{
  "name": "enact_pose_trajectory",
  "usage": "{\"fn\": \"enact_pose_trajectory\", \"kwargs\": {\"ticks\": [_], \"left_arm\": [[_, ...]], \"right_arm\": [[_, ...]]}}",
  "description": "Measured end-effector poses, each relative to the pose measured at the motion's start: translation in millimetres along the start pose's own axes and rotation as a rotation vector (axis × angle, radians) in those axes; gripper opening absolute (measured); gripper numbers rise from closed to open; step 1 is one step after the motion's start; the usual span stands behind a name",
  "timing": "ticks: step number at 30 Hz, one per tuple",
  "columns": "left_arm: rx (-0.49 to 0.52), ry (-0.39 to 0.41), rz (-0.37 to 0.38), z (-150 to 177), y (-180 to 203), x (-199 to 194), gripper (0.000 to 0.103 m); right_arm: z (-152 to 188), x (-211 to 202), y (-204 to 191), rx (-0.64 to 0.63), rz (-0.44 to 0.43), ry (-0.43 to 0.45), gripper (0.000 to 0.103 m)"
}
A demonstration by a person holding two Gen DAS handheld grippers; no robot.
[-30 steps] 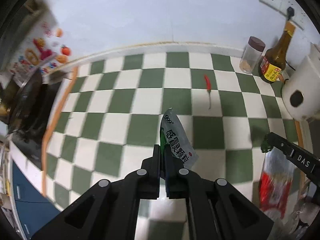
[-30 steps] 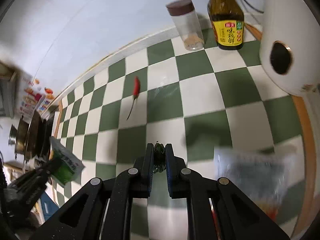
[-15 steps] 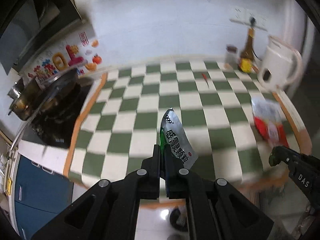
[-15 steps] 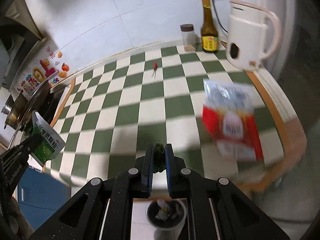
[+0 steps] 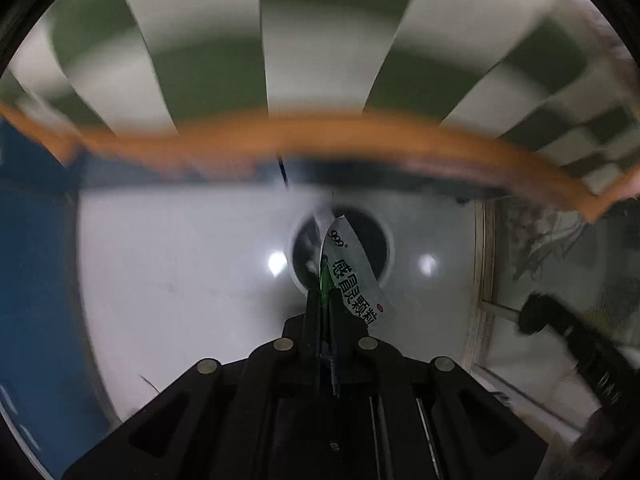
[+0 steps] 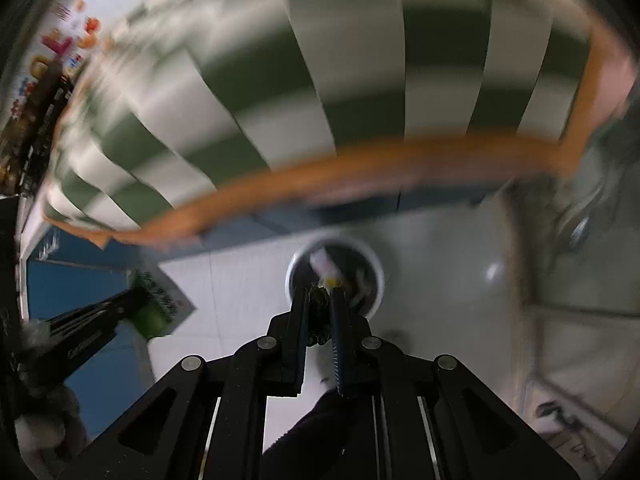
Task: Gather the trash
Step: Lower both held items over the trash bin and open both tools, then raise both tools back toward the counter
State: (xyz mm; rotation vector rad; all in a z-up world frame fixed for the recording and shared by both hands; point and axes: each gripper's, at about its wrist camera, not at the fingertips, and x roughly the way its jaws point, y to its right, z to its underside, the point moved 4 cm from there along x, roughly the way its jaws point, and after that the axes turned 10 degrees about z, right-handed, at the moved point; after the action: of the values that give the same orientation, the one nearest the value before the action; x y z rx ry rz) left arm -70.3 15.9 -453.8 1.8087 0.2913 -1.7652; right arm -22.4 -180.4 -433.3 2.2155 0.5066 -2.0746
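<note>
A silver-and-green sachet (image 5: 354, 280) printed with black Chinese characters stands upright, pinched at its lower edge. Below it on the pale floor sits a round trash bin (image 5: 378, 248), dark inside — holding scraps, blurred. A small dark-green scrap (image 6: 319, 312) — possibly crumpled — is clamped above the bin.

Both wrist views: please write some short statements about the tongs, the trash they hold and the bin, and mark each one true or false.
1. The left tongs grip a green and white sachet. True.
2. The right tongs are empty. False: a small dark green scrap sits between them.
3. A round bin stands on the floor below the counter edge. True.
4. The bin holds nothing. False: trash already lies inside.
5. The sachet lies on the counter. False: it is held above the bin.
</note>
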Motion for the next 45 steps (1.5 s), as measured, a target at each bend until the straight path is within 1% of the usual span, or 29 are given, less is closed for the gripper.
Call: {"fn": "enact_pose_trajectory", "kwargs": {"ticks": [1, 2, 3, 4, 5, 7, 8, 9, 13, 14, 17, 19, 21, 24, 25, 26, 27, 28, 29, 30, 31, 32, 33, 34, 35, 37, 39, 44, 45], "left_arm": [[-0.037, -0.038, 0.024, -1.9, -9.4, 34.3, 0.002], [-0.062, -0.058, 0.035, -3.5, -16.1, 58.4, 0.002], [-0.084, -0.086, 0.056, -6.1, -23.0, 88.3, 0.002], [-0.104, -0.113, 0.064, -8.2, -29.6, 115.6, 0.002], [-0.119, -0.135, 0.057, -12.0, -37.5, 149.2, 0.002], [-0.12, -0.159, 0.049, -17.2, -45.6, 193.8, 0.002], [-0.112, -0.166, 0.037, -19.3, -48.5, 214.7, 0.002], [-0.101, -0.172, 0.027, -19.2, -50.7, 231.1, 0.002], [-0.08, -0.208, 0.006, -17.7, -58.3, 286.5, 0.002], [-0.074, -0.216, 0.0, -17.7, -58.8, 298.6, 0.002], [-0.077, -0.219, -0.008, -19.2, -70.4, 312.1, 0.002], [-0.075, -0.216, -0.01, -19.0, -71.9, 313.9, 0.003], [-0.071, -0.214, -0.021, -20.1, -73.1, 314.3, 0.008], [-0.073, -0.215, -0.011, -21.7, -76.2, 311.6, 0.01], [-0.072, -0.214, -0.017, -22.1, -76.8, 310.5, 0.015], [-0.069, -0.206, -0.037, -21.8, -77.4, 307.4, 0.029], [-0.065, -0.197, -0.048, -22.8, -78.6, 304.6, 0.037], [-0.062, -0.187, -0.059, -24.1, -79.0, 302.4, 0.055], [-0.053, -0.167, -0.08, -24.5, -79.6, 297.0, 0.068], [-0.047, -0.143, -0.095, -25.5, -80.3, 291.7, 0.072], [-0.047, -0.127, -0.103, -25.8, -81.0, 288.0, 0.079], [-0.05, -0.11, -0.113, -25.6, -82.8, 283.3, 0.091], [-0.055, -0.098, -0.127, -25.0, -85.5, 278.4, 0.098], [-0.054, -0.092, -0.143, -24.4, -87.9, 275.2, 0.103], [-0.048, -0.081, -0.172, -23.5, -90.6, 269.8, 0.103], [-0.039, -0.067, -0.199, -21.4, -93.2, 262.3, 0.103], [-0.04, -0.057, -0.211, -18.8, -95.3, 254.3, 0.103], [-0.023, -0.031, -0.241, -9.0, -93.7, 222.6, 0.103], [-0.023, -0.025, -0.243, -7.1, -92.3, 215.1, 0.103]], "right_arm": [[4.7, 25.3, 5.7, 0.02, -0.025, -0.023, 0.011], [10.6, 65.7, 13.2, 0.034, -0.04, -0.051, 0.011], [14.7, 96.1, 18.7, 0.042, -0.049, -0.067, 0.011], [17.3, 118.1, 23.1, 0.053, -0.058, -0.081, 0.011], [20.3, 147.9, 29.2, 0.069, -0.06, -0.101, 0.011], [26.1, 211.7, 39.3, 0.085, -0.065, -0.138, 0.011], [26.9, 229.5, 40.4, 0.08, -0.057, -0.145, 0.011], [29.3, 260.4, 43.7, 0.065, -0.035, -0.16, 0.011], [29.6, 328.9, 50.1, 0.028, 0.027, -0.194, 0.011], [26.9, 341.4, 49.9, 0.028, 0.032, -0.202, 0.011], [28.7, 367.4, 51.9, 0.014, 0.054, -0.226, 0.011], [28.8, 377.8, 47.6, -0.003, 0.06, -0.24, 0.011], [30.3, 385.1, 45.8, -0.018, 0.062, -0.244, 0.012], [29.4, 389.4, 42.6, -0.03, 0.063, -0.261, 0.012], [28.9, 390.8, 40.5, -0.033, 0.066, -0.263, 0.013], [28.9, 391.0, 39.8, -0.04, 0.068, -0.272, 0.014], [28.8, 391.2, 39.7, -0.044, 0.074, -0.275, 0.016], [28.7, 392.6, 39.5, -0.05, 0.084, -0.275, 0.023], [28.6, 390.3, 39.5, -0.06, 0.103, -0.27, 0.038], [28.6, 390.6, 39.8, -0.067, 0.117, -0.265, 0.047], [28.6, 388.7, 40.5, -0.074, 0.137, -0.258, 0.063], [28.7, 387.6, 41.3, -0.076, 0.147, -0.253, 0.071], [28.9, 384.5, 42.6, -0.08, 0.166, -0.247, 0.073], [29.2, 383.3, 43.9, -0.084, 0.176, -0.246, 0.078], [29.6, 381.2, 45.1, -0.087, 0.188, -0.247, 0.09], [30.1, 373.5, 47.1, -0.09, 0.209, -0.233, 0.103], [30.7, 363.4, 44.9, -0.102, 0.234, -0.215, 0.103], [29.3, 333.8, 38.0, -0.102, 0.24, -0.175, 0.103], [28.6, 321.9, 36.2, -0.1, 0.242, -0.164, 0.103]]}}
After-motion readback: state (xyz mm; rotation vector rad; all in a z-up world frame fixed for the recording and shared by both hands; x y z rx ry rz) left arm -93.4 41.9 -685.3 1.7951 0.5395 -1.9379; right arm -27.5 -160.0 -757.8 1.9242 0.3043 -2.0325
